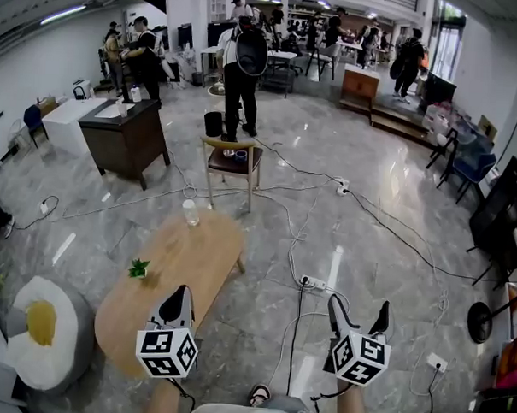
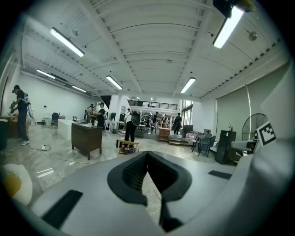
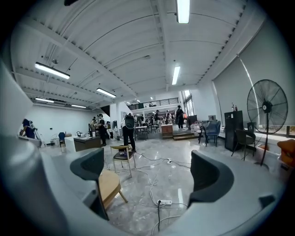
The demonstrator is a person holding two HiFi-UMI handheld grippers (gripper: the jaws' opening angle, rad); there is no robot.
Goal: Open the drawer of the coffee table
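right gripper (image 3: pixel 148 169) | fingers (image 3: pixel 209 175) wide apart; coffee table (image 3: pixel 109 184) behind left finger; power strip (image 3: pixel 164 202) on floor (image 3: pixel 138 207)

- Grey marble floor (image 1: pixel 397 165), cables (image 1: pixel 384 224) across it
- White walls (image 1: pixel 42 63)
- Dark desk (image 1: pixel 124 140) far left
- Wooden chair (image 1: pixel 232 162) far centre
- Strip lights (image 2: pixel 67 41) overhead
- Fan (image 3: pixel 267 108) right

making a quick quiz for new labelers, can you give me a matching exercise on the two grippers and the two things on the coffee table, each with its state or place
Things:
1. left gripper
2. right gripper
3. bottle
4. plant

States or places:
A. jaws apart, nothing between them
B. upright at the far end of the coffee table
C. jaws together, holding nothing
D. near the table's left edge, closer to the person

Pairs: 1-C, 2-A, 3-B, 4-D
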